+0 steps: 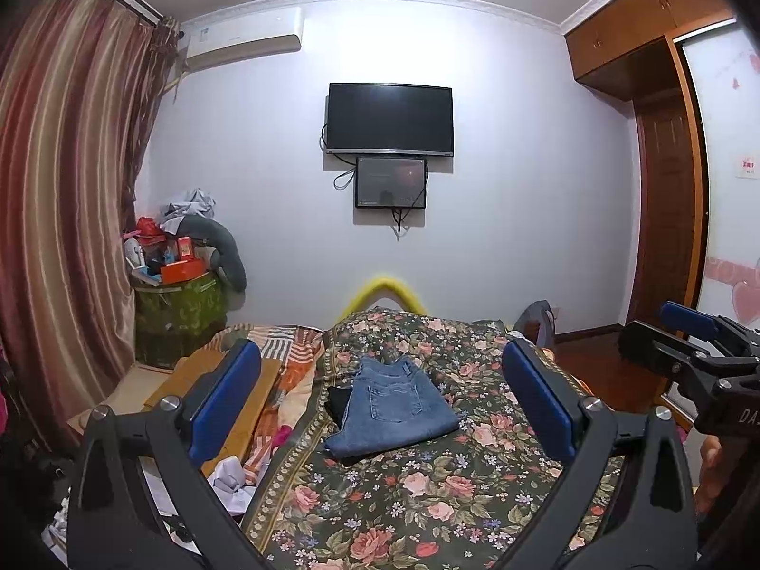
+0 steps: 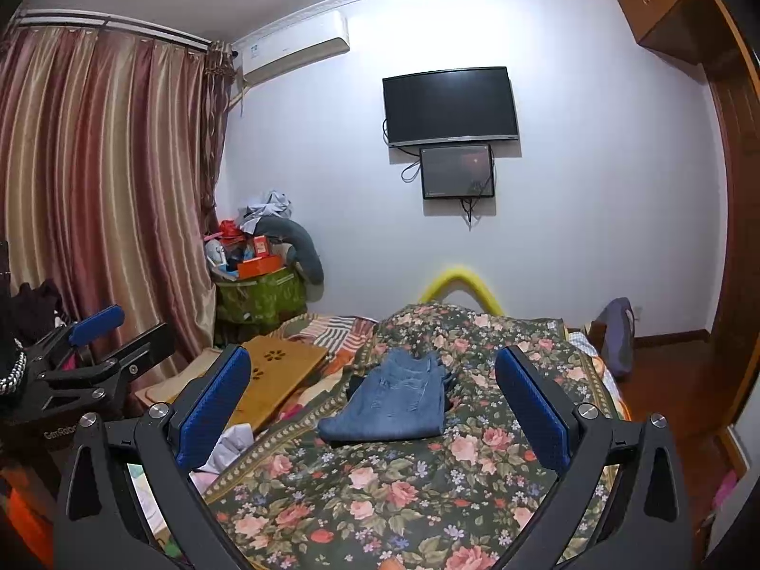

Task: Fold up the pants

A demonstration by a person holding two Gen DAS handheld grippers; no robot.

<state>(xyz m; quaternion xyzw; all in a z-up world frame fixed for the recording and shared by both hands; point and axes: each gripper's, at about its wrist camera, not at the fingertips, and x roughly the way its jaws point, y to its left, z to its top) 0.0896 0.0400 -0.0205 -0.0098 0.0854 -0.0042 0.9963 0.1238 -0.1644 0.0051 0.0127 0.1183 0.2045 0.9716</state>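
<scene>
Blue jeans (image 1: 392,406) lie folded into a compact stack on the floral bedspread (image 1: 427,498), waistband toward the far wall, with a dark cloth edge showing at their left. They also show in the right wrist view (image 2: 394,403). My left gripper (image 1: 380,403) is open and empty, raised above the bed short of the jeans. My right gripper (image 2: 375,403) is open and empty too, held beside it; it appears at the right edge of the left wrist view (image 1: 688,332). The left gripper shows at the left of the right wrist view (image 2: 95,332).
A wooden board (image 2: 280,375) and loose clothes (image 2: 232,446) lie left of the bedspread. A cluttered green bin (image 1: 180,304) stands in the corner by the curtains (image 1: 61,218). A yellow bed rail (image 1: 384,292) and a TV (image 1: 389,118) are ahead; a wardrobe (image 1: 665,218) stands right.
</scene>
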